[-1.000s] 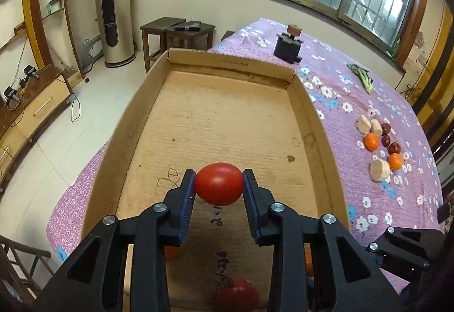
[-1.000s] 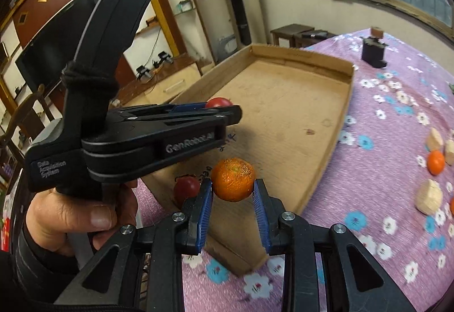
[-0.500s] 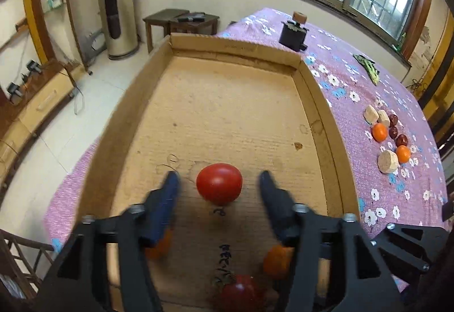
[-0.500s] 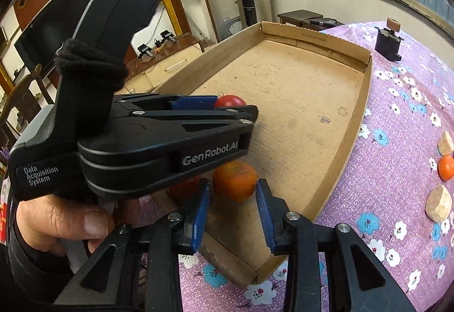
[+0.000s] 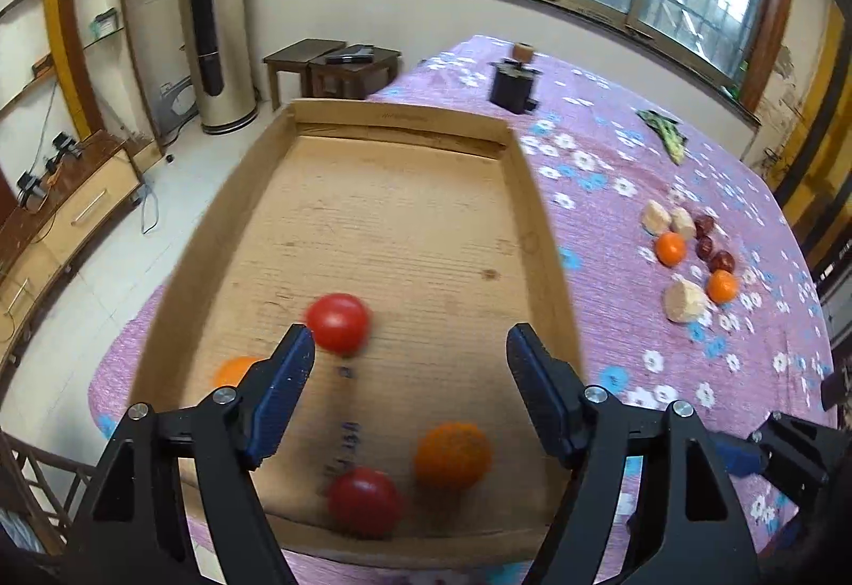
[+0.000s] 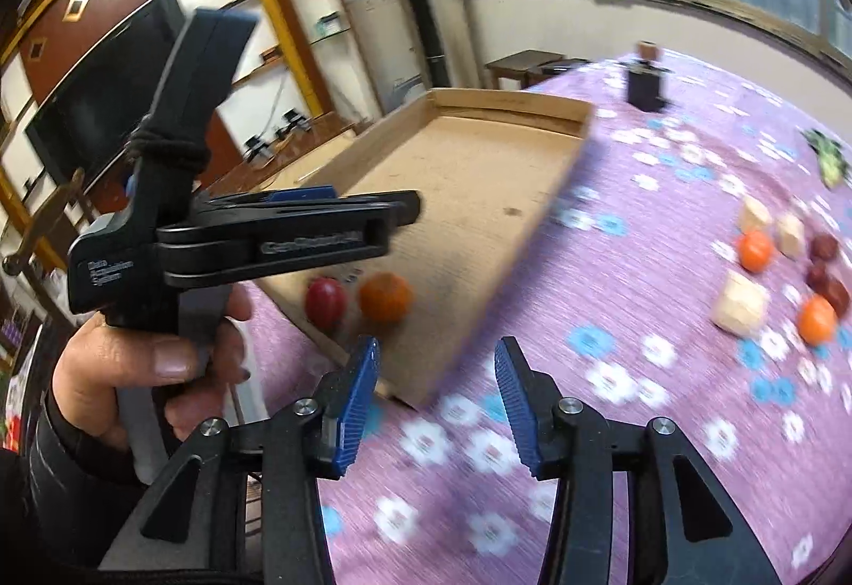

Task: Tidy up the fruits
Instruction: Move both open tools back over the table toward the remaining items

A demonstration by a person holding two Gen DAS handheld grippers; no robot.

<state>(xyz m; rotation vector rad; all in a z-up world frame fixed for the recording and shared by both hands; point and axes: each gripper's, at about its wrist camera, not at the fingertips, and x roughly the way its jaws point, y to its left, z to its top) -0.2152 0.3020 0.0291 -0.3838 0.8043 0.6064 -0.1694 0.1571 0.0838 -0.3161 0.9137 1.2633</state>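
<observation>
A cardboard tray (image 5: 538, 233) lies on the purple flowered cloth. In it lie a red tomato (image 5: 338, 321), a second tomato (image 5: 365, 500), an orange (image 5: 452, 446) and another orange (image 5: 234, 369) partly behind my left finger. My left gripper (image 5: 410, 345) is open and empty above the tray's near end. My right gripper (image 6: 436, 361) is open and empty over the cloth just outside the tray (image 6: 564, 159), near the orange (image 6: 384, 297) and tomato (image 6: 325, 300). More fruits lie on the cloth: oranges (image 5: 670, 248), dark red fruits (image 5: 721, 260) and pale chunks (image 5: 684, 300).
A black box (image 5: 514, 84) with a small brown block on it stands at the table's far end. Green vegetables (image 5: 665, 132) lie far right. The left hand and its gripper body (image 6: 239, 233) fill the left of the right wrist view. Small wooden tables (image 5: 330, 66) stand beyond the bed.
Both grippers opened and let go: the tomato now lies in the tray, the orange lies beside the other tomato. Both grippers pulled back; the right one swung right over the cloth.
</observation>
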